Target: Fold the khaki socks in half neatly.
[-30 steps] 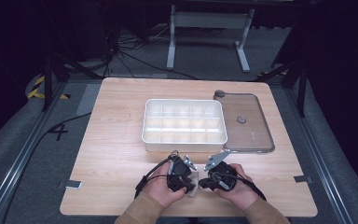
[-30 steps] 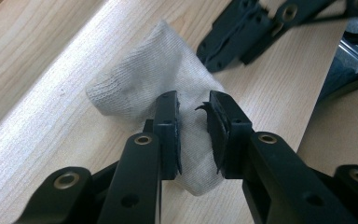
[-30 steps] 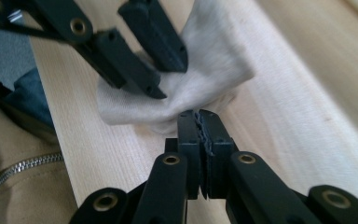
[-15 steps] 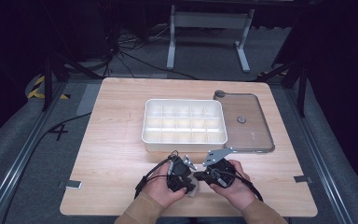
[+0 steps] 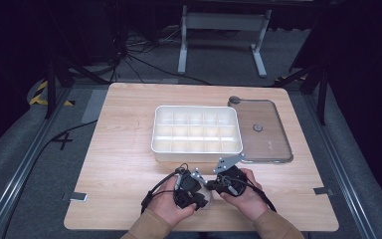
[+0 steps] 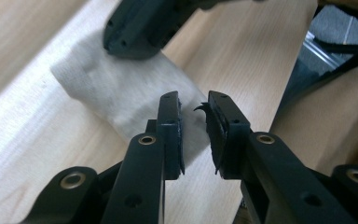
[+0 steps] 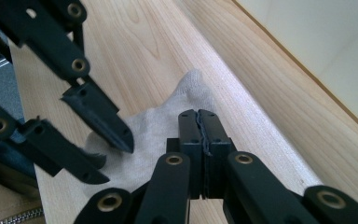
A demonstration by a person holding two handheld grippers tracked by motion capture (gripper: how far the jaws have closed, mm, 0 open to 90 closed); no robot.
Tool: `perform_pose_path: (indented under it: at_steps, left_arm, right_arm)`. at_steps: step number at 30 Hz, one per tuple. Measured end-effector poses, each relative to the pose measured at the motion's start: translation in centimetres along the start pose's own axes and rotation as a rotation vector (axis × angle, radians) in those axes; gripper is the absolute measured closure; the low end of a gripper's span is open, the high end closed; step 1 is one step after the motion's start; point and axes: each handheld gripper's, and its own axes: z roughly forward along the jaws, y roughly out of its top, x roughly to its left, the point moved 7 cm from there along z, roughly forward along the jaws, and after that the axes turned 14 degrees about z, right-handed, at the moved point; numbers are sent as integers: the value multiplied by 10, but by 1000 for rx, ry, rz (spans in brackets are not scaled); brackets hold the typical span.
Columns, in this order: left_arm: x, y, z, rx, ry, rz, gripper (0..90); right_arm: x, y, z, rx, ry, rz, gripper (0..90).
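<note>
A small white cloth [image 6: 121, 93] lies on the wooden table near its front edge, between the person's two hands. My right gripper [image 7: 198, 114] is shut, pinching the cloth [image 7: 154, 130] at one end; it also shows as the right gripper [image 6: 121, 44] at the cloth's far end. My left gripper [image 6: 193, 100] has just been closing its jaws, which still stand apart with the cloth's near end in the gap, pads clear of it. From the right, the left gripper [image 7: 113, 161] points down at the cloth. From above, the left gripper [image 5: 202, 192] and right gripper [image 5: 211, 185] nearly meet.
A white compartment tray [image 5: 154, 144] stands just beyond the hands, its wall [image 7: 317, 56] close to my right gripper. A clear lid [image 5: 273, 144] with a grey knob lies to the tray's right. The table's front edge is right behind the hands.
The two hands have drawn slightly closer together over the cloth. The tray and lid have stayed put.
</note>
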Motion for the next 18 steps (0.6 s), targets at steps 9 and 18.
perform_pose_path:
  at_steps: [9, 18]
  left_arm:
    - [1, -5, 8, 34, 12, -2, 796]
    - [2, -7, 12, 30, 35, -25, 844]
  right_arm:
    - [-3, -2, 2, 15, -11, -1, 895]
    - [-6, -6, 6, 31, -20, 7, 893]
